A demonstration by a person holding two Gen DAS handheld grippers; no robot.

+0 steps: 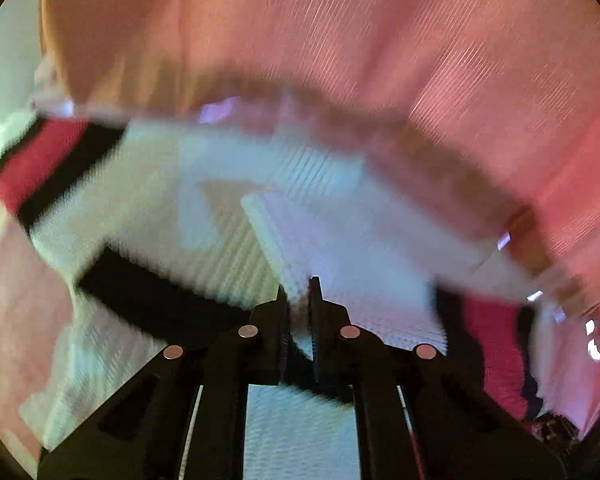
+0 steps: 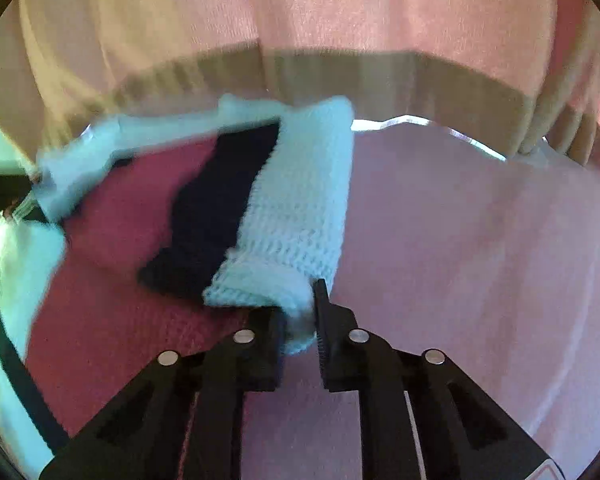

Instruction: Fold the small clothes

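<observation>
A small knit sweater in white, black and red bands lies on a pale pink surface. In the left wrist view its white knit [image 1: 228, 256] and a black band [image 1: 148, 296] fill the middle, much blurred. My left gripper [image 1: 299, 292] is shut, with a fold of white knit pinched between its fingers. In the right wrist view a white sleeve [image 2: 300, 200] runs toward me beside a black band [image 2: 216, 208] and the red body [image 2: 120, 320]. My right gripper [image 2: 299, 300] is shut on the sleeve's cuff end [image 2: 298, 332].
A person in a pink sweater [image 2: 300, 8] with a ribbed hem [image 2: 380, 72] stands close behind the table edge [image 2: 420, 122]. Bare pale pink tabletop [image 2: 480, 260] lies to the right of the sleeve. More white knit [image 2: 16, 264] bunches at the left.
</observation>
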